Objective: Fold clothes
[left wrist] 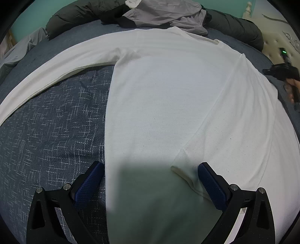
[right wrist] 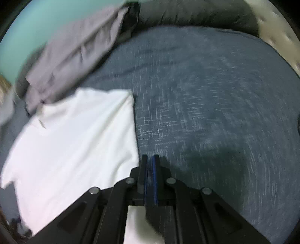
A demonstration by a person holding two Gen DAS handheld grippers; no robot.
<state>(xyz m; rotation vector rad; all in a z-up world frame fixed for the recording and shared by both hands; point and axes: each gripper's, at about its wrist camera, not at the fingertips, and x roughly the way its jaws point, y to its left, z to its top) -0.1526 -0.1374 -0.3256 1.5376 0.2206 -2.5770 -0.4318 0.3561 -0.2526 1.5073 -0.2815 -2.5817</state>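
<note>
While the white long-sleeved knit shirt lies spread flat across the middle of the blue woven bedspread, the left gripper hangs over the shirt's near hem, jaws spread wide, nothing between them. One sleeve is folded in over the body, the other stretched toward the bed's left edge. The right gripper, jaws pressed together and empty, sits beside the shirt's right edge. Grey garments are piled at the bed's far edge.
</note>
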